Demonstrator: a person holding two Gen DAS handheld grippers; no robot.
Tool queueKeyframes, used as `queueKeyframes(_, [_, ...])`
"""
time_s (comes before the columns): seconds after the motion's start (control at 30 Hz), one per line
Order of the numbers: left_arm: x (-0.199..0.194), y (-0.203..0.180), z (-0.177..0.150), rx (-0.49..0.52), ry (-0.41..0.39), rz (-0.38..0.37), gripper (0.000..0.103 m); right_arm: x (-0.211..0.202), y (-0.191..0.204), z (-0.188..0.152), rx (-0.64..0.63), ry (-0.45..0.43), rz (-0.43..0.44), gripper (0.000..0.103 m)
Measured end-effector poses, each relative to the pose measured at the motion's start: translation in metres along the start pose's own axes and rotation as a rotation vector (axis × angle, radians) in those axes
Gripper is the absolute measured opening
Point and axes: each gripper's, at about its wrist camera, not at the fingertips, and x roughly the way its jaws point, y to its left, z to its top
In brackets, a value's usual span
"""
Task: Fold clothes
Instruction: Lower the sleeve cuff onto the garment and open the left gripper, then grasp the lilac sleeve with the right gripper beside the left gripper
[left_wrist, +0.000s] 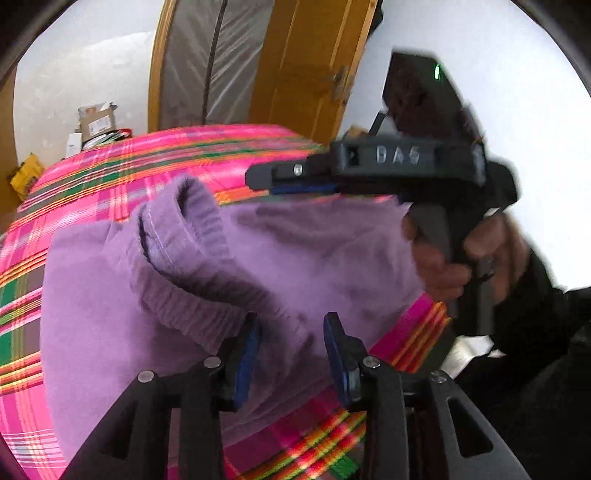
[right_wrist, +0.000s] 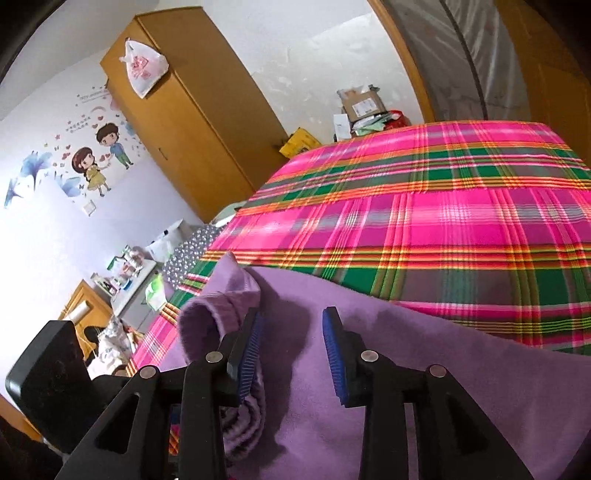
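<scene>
While blurred, purple sweater (left_wrist: 258, 251) partly cut off, plaid sheet (right_wrist: 424, 206)

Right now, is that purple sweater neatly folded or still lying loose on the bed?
Loose. The purple sweater lies rumpled on the plaid bedsheet, its ribbed cuff bunched up, with no tidy fold showing.

A bed covered by a bright pink, green and orange plaid sheet (right_wrist: 424, 206) is seen in both views. A soft lilac fleece garment with a ribbed cuff (left_wrist: 258, 254) is spread directly on the sheet, at its near edge.
</scene>
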Motion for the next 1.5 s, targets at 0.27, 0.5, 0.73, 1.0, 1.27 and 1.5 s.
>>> queueKeyframes(0.27, [-0.037,0.052,-0.006,-0.224,-0.115,0.031,0.036,-0.015,0.021,0.003,-0.06,-0.03,0.112,0.035])
queueKeyframes(0.5, [-0.053,0.096,-0.018,-0.398,-0.166,0.09,0.036,0.007,0.057,-0.008,-0.187,0.056,0.134,0.035])
queueKeyframes(0.73, [-0.053,0.106,-0.027,-0.44,-0.159,0.113,0.036,0.039,0.078,-0.011,-0.265,0.132,0.088,0.035])
queueKeyframes(1.0, [-0.052,0.115,-0.035,-0.452,-0.143,0.126,0.036,0.065,0.054,0.001,-0.125,0.158,0.025,0.008])
queueKeyframes(1.27, [-0.049,0.125,-0.046,-0.483,-0.116,0.126,0.036,0.067,-0.052,-0.018,0.444,0.201,0.129,0.012])
queueKeyframes(1.5, [-0.055,0.12,-0.045,-0.46,-0.135,0.113,0.036,0.038,-0.047,-0.013,0.361,0.151,0.042,0.017])
